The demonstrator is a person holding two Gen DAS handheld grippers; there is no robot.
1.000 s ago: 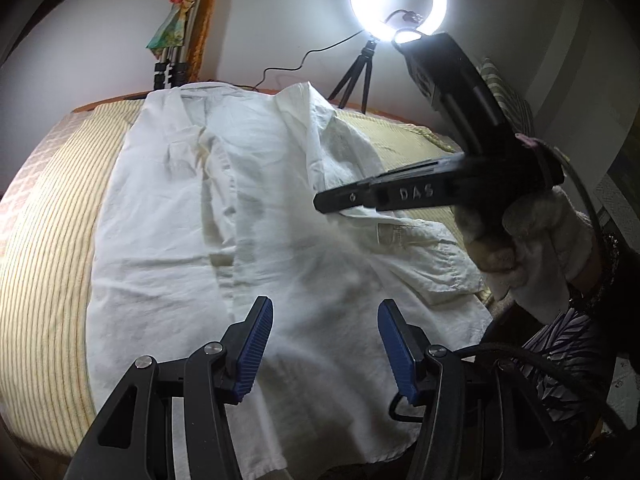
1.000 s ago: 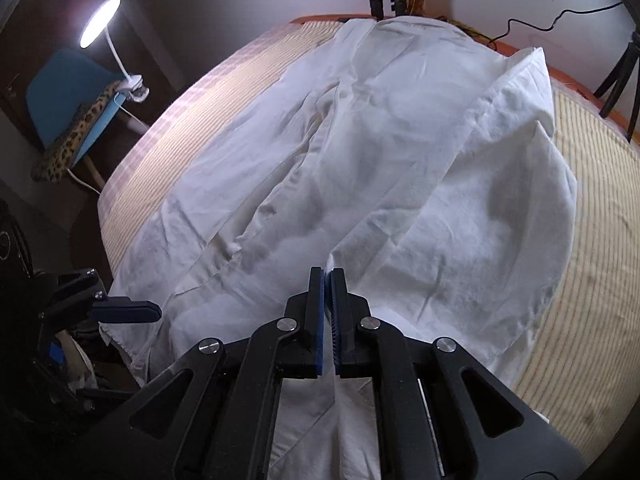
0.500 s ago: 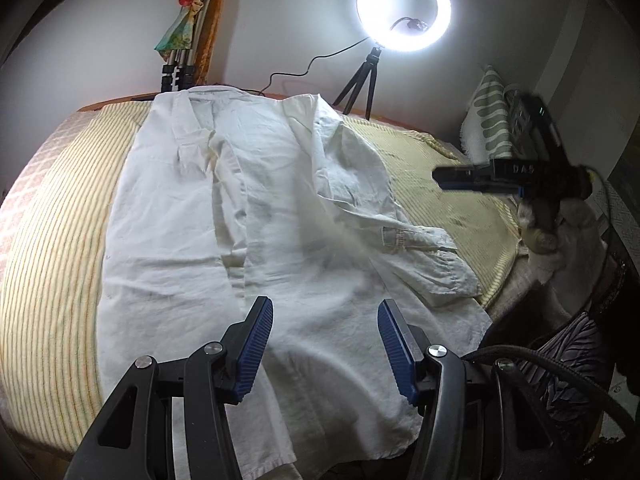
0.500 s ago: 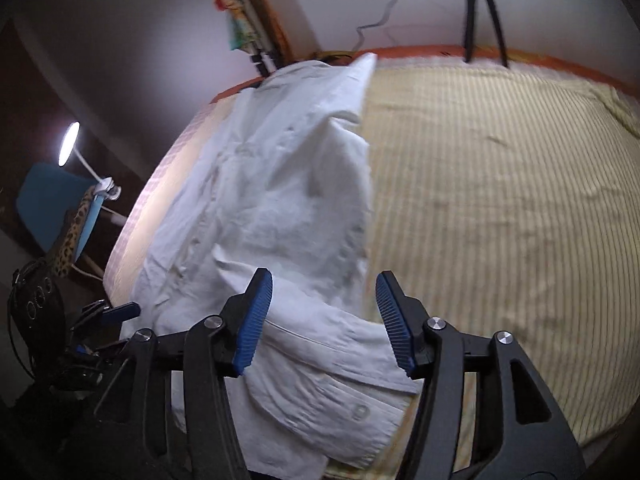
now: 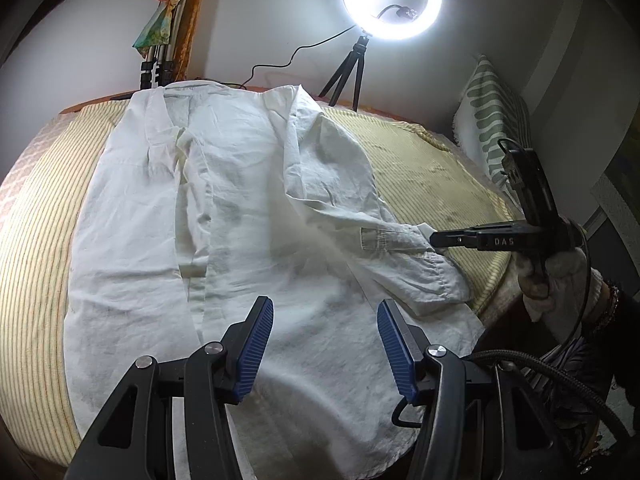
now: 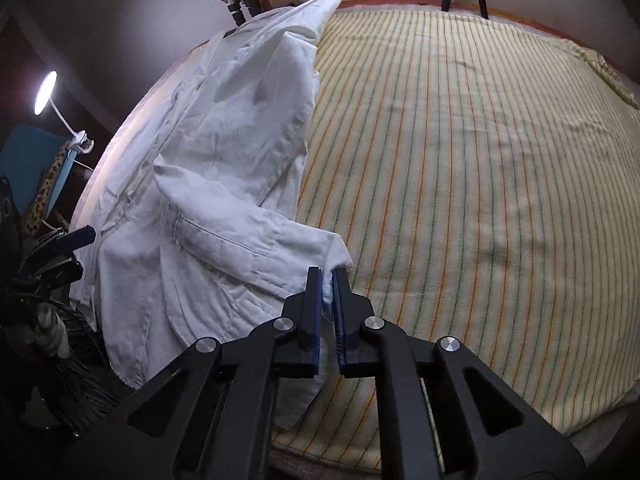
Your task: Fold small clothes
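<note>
Now: white shirt (image 5: 224, 216) lies flat on striped bedcover (image 6: 480, 160); sleeve cuff (image 6: 256, 256) lies ahead of R tool. R gripper (image 6: 327, 280): jaws have just been closing, now pinching cuff edge, where 0.5 s ago they stood spread over it. L gripper (image 5: 324, 344): spread, empty, over hem. Judged: sleeve fold-in can start.

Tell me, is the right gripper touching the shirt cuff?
Touching. In the right wrist view the right gripper has just closed its jaws on the edge of the shirt cuff, with white fabric pinched between the blue pads.
</note>
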